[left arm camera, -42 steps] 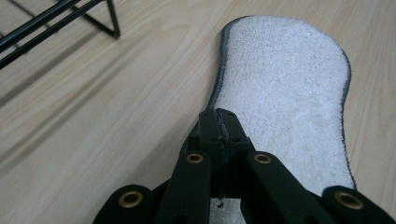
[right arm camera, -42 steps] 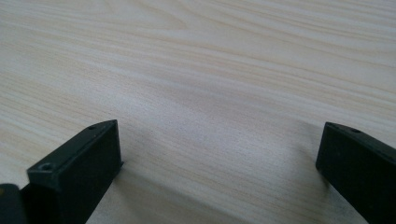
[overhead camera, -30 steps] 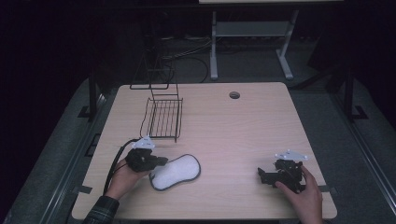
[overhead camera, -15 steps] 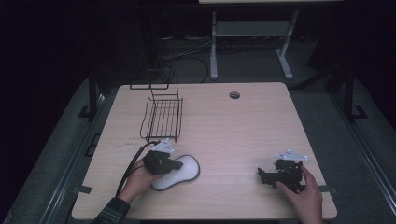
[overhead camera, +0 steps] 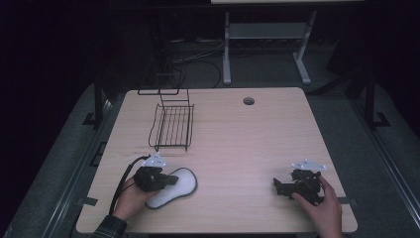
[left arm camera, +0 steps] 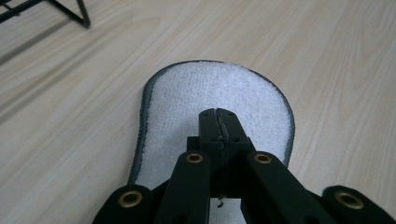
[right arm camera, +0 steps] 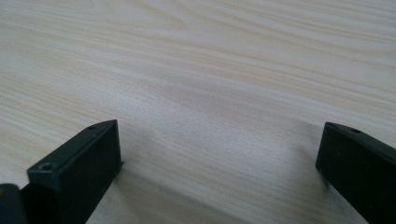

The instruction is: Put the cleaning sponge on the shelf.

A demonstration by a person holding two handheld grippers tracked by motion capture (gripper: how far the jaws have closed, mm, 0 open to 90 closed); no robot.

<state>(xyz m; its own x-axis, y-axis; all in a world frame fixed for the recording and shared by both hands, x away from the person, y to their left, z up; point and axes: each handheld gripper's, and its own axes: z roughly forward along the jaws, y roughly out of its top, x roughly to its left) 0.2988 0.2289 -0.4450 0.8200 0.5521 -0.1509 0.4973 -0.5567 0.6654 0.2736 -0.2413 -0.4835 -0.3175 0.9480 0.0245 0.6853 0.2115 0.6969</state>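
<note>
A white, terry-topped insole-shaped pad (overhead camera: 182, 184) with a dark rim lies flat near the table's front left; its rounded end (left arm camera: 212, 86) points away from the camera in the left gripper view. My left gripper (overhead camera: 170, 179) lies low over the pad. Its jaws are pressed together, and the tips (left arm camera: 218, 115) rest on the pad's white top with nothing visibly between them. My right gripper (overhead camera: 278, 186) rests on the table at the front right. Its jaws are wide apart over bare wood (right arm camera: 219, 154) and hold nothing.
A black wire basket (overhead camera: 172, 126) with a tall frame stands behind the pad at the back left; one of its feet (left arm camera: 83, 16) is in the left gripper view. A cable hole (overhead camera: 248, 101) sits near the table's far edge. A cable (overhead camera: 121, 183) trails from the left gripper.
My left gripper went right onto the pad, then came back left and toward the front edge. The pad has shifted the same way. The right gripper has stayed still.
</note>
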